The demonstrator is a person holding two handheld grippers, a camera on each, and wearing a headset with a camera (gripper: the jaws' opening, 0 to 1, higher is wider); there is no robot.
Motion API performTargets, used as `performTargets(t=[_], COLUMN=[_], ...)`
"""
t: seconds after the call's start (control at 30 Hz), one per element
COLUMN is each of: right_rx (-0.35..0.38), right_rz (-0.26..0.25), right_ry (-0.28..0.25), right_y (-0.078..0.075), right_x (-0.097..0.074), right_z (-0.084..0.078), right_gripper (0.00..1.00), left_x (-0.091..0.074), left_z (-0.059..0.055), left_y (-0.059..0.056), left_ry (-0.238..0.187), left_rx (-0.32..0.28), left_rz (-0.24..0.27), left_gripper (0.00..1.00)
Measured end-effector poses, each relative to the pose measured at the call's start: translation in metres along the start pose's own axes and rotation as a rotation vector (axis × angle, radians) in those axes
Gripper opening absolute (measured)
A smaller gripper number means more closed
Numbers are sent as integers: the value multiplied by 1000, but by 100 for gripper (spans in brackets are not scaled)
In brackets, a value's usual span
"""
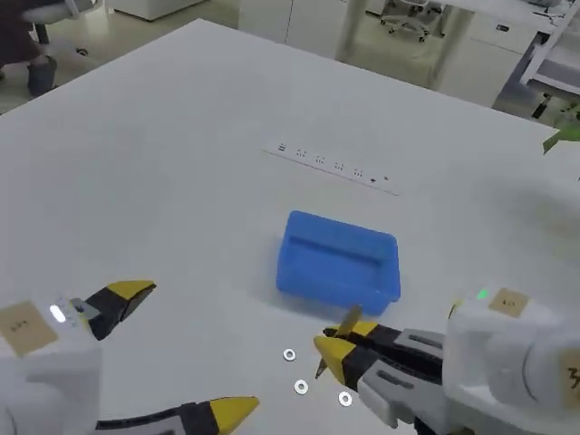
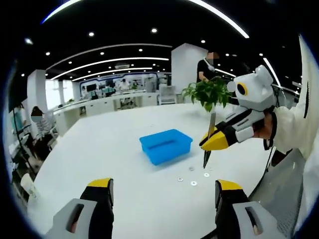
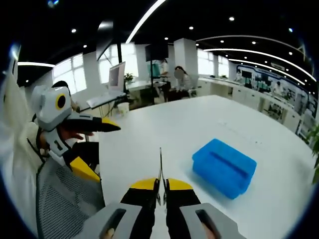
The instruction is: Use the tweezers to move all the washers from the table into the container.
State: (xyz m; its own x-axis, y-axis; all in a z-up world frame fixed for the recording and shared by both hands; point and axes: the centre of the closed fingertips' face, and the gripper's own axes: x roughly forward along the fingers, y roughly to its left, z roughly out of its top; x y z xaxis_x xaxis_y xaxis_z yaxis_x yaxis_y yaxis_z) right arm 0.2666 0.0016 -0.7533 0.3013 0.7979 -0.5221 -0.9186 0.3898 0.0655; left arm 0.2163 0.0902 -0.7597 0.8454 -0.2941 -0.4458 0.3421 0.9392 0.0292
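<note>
The blue container [image 1: 340, 258] sits on the white table [image 1: 163, 181], and three small washers [image 1: 301, 387] lie just in front of it. My right gripper [image 1: 331, 349] is shut on thin metal tweezers [image 1: 323, 364], whose tip points down just above the washers. My left gripper [image 1: 201, 346] is open with nothing in it, to the left of the washers. In the left gripper view, the tweezers [image 2: 209, 142] hang over the washers [image 2: 194, 183], with the container [image 2: 166, 144] behind. In the right gripper view, the tweezers [image 3: 160, 169] stick out between shut jaws, with the container [image 3: 224, 167] to the right.
A strip of sockets [image 1: 331, 165] is set into the table beyond the container. A potted plant [image 2: 209, 92] stands at the far table edge. A mesh chair [image 3: 65, 199] is near the person. Other people and desks are far behind.
</note>
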Motion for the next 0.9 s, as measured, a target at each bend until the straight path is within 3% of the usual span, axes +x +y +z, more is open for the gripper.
performTargets(t=[0.07, 0.17, 0.27, 0.43, 0.73, 0.8, 0.9], right_rx=[28, 51, 82, 91, 145, 174, 189], right_rz=[-1, -6, -9, -20, -17, -17, -27], right_ry=[0, -3, -11, -9, -29, -36, -47], right_y=[-4, -10, -17, -26, -36, -39, -43], right_x=[6, 15, 22, 32, 48, 53, 57], right_z=[-1, -5, -9, -17, -26, -29, -30], right_gripper=[3, 3, 3, 3, 3, 3, 3], left_x=[6, 8, 9, 9, 7, 9, 9], left_z=[-12, -14, -14, -22, -30, -37, -37], left_y=[4, 8, 13, 12, 18, 16, 14], left_ry=[37, 56, 46, 82, 128, 167, 171], left_rx=[-22, -20, -7, -3, 21, 14, 28], left_rz=[18, 48, 80, 74, 110, 95, 89], left_gripper=[88, 85, 86, 87, 85, 83, 83])
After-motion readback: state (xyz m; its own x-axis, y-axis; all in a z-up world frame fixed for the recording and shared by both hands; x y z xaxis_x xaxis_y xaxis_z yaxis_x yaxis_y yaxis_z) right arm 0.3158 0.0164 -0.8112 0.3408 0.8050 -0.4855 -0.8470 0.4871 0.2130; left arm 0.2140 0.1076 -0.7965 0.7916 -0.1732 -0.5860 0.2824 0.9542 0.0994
